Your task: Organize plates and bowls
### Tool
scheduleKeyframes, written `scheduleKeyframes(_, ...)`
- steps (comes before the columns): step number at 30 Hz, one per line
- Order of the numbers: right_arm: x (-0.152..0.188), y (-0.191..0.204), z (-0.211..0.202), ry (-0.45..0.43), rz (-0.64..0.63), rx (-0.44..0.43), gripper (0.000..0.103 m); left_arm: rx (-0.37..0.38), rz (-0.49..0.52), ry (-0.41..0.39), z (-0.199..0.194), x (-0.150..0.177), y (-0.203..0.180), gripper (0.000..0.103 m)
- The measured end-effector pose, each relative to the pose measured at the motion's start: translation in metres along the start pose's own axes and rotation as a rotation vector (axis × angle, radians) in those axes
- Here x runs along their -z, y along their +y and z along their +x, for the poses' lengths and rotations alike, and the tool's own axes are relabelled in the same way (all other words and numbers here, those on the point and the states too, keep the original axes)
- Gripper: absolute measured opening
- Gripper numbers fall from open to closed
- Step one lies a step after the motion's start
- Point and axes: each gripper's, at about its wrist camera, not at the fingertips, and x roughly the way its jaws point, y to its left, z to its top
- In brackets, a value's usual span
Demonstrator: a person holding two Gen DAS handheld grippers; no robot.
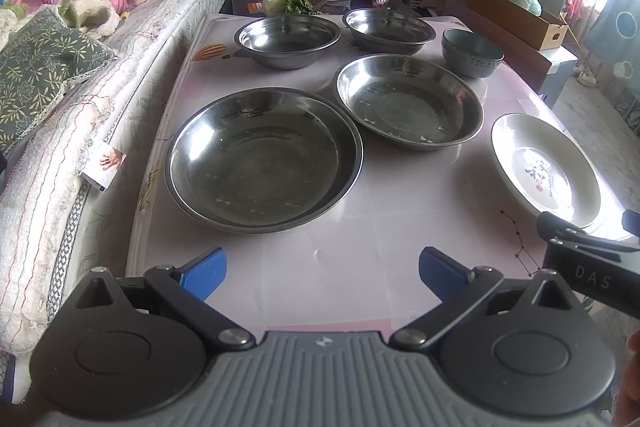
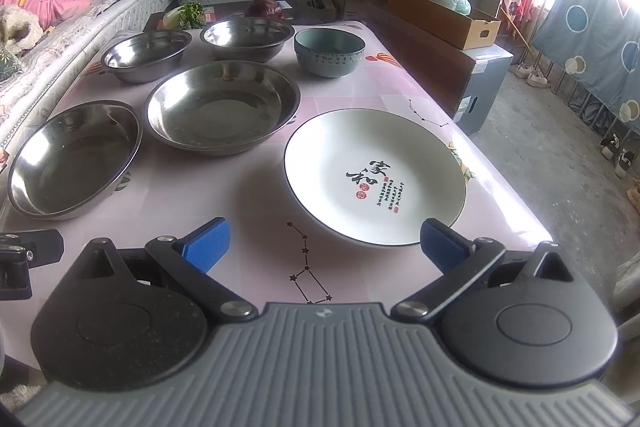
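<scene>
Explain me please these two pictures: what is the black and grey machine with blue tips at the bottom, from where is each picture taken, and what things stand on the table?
There is no robot arm. A person carries a handheld tool in each hand, and each tool has a camera looking forward along its blue-tipped fingers. One picture comes from the left tongs, the other from the right tongs. Both tongs are wide open and hold nothing.

On the pink table stand four steel dishes: a large steel pan, a second steel pan, and two steel bowls behind them. There is also a teal bowl and a white plate with black writing. A bed stands beside the table.
</scene>
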Motion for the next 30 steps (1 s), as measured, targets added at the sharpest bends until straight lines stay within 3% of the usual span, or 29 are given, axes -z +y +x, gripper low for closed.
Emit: scheduleKeyframes(30, -0.0068, 0.0036, -0.0048, 0.001, 0.006, -0.002, 0.102, -0.005, -0.022, -0.011, 0.0010, -0.0040, 0.0083, 0.103)
